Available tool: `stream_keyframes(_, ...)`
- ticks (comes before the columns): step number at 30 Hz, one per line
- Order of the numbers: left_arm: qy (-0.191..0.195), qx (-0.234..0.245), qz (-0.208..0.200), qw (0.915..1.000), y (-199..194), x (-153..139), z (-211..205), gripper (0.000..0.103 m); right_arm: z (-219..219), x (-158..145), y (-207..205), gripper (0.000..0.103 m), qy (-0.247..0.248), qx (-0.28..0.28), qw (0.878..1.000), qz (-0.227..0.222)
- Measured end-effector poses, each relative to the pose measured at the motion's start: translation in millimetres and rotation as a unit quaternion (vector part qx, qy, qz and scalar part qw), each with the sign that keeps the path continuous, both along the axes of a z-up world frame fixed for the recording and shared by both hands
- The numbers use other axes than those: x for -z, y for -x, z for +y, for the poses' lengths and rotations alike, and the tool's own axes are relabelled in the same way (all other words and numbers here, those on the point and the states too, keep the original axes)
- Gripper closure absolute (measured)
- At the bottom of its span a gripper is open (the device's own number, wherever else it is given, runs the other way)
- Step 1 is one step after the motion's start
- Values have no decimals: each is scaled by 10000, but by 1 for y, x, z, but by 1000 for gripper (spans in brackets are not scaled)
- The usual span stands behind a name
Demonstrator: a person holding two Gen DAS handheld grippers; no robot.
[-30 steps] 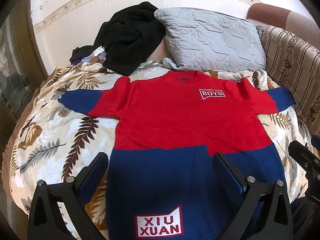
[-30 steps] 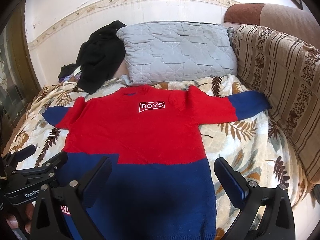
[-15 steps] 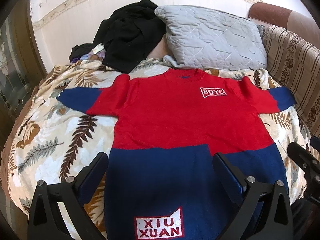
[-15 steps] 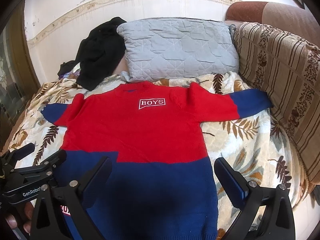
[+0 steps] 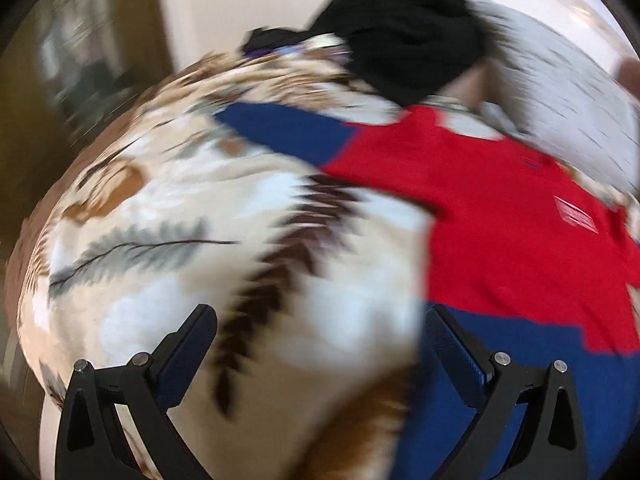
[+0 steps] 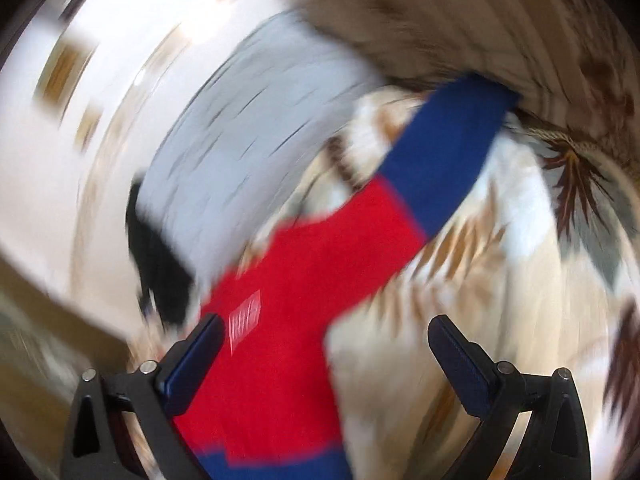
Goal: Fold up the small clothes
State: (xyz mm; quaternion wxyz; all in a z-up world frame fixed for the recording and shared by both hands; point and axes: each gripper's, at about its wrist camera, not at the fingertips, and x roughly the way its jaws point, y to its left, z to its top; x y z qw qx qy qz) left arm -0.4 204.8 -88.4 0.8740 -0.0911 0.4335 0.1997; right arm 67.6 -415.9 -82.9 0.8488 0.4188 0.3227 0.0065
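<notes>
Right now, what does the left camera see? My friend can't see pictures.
A red and blue sweater lies flat on a leaf-print blanket, one blue sleeve stretched out. The open left hand-held gripper is above the blanket, holding nothing. The picture is blurry.

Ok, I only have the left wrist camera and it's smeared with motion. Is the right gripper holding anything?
Observer: No. The right gripper is open, with nothing between its fingers. It is above the sweater.
Operator: Where is the sleeve on that side? It's out of my frame.
Observer: That right-side sleeve lies stretched out on the bedspread, not folded in.
Operator: How far does it reach?
Observer: Its blue end runs up to the striped cushion at the bed's edge. The blur hides whether they touch.
</notes>
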Motion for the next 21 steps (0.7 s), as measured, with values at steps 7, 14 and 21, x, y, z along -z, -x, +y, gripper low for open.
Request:
stream_keyframes(7, -26, -595, 182, 9981, -4, 40, 55, 0, -65, 43, -68, 17, -170, 989, 9933, 569)
stream_keyframes(14, -58, -550, 10, 9985, -2, 44, 55, 0, -71, 32, -112, 93, 783, 1110, 9842, 1137)
stream_keyframes(21, -88, -564, -9, 9984, -3, 44, 51, 0, 116, -117, -112, 93, 2793, -459, 9566, -689)
